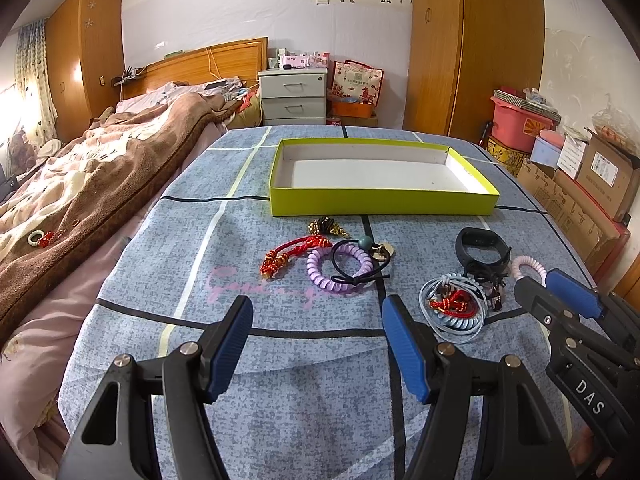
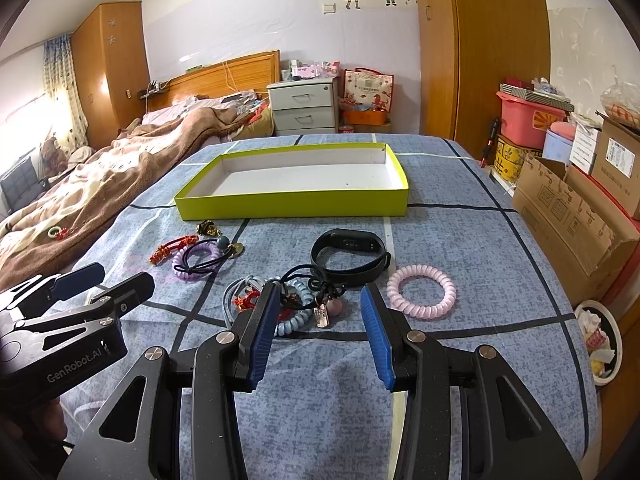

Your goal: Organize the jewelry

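An empty yellow-green box (image 1: 380, 202) (image 2: 292, 206) sits at the far side of a blue checked cloth. In front of it lie a red cord bracelet (image 1: 292, 254), a purple coil tie (image 1: 338, 268) (image 2: 196, 260) with a black elastic, a gold-black trinket (image 1: 326, 226), a black wristband (image 1: 482, 246) (image 2: 348, 256), a pale blue coil with red cord (image 1: 454, 306) (image 2: 292, 308), and a pink coil tie (image 2: 421, 291). My left gripper (image 1: 316, 320) is open and empty, short of the purple tie. My right gripper (image 2: 318, 300) is open and empty, just before the tangled pile.
A bed with a brown blanket (image 1: 92, 168) lies to the left. Cardboard boxes (image 2: 572, 216) and a pink bin (image 2: 528, 120) stand to the right. A white drawer unit (image 1: 294, 96) and wooden wardrobes stand behind. A bowl (image 2: 600, 340) sits on the floor at right.
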{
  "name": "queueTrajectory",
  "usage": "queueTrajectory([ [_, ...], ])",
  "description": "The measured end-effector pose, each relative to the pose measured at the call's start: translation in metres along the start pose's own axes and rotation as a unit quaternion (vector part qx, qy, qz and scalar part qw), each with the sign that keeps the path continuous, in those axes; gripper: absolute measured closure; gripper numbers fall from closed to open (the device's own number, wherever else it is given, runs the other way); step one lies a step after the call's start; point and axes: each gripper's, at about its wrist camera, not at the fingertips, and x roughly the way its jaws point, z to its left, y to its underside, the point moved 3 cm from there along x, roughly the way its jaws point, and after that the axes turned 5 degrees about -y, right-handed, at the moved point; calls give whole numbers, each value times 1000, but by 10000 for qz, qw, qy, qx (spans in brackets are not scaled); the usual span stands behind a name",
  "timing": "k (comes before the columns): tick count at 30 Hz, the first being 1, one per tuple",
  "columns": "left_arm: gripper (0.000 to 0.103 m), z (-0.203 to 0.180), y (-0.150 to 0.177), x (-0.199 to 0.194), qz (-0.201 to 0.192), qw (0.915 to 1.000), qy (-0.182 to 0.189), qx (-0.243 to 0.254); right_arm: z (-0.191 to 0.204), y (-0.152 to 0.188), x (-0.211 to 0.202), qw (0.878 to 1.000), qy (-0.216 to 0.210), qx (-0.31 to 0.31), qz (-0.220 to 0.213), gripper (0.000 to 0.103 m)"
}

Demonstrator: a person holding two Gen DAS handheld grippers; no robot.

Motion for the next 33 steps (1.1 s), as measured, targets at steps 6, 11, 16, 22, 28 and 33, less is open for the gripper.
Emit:
queueTrajectory([
  [6, 34, 0, 0, 0, 3, 10000, 1, 1, 0, 0, 0, 10000, 0, -2, 6, 60],
  [11, 34, 1, 1, 1, 6, 10000, -8, 1, 1, 0, -1, 10000, 2, -10, 0, 60],
  [16, 34, 1, 1, 1, 5, 10000, -15, -1, 1, 0, -1, 10000, 0, -9, 5, 60],
  [22, 34, 2, 1, 2, 28, 10000, -13, 3, 1, 0, -1, 10000, 3, 14, 1, 60],
  [28, 34, 9, 1, 9, 117, 9997, 231, -41, -15, 0, -6, 9999, -59, 96, -51, 60],
  [33, 34, 18, 1, 19, 272, 9984, 485, -99, -50, 1, -8, 9992, 250, 318, 33, 60],
])
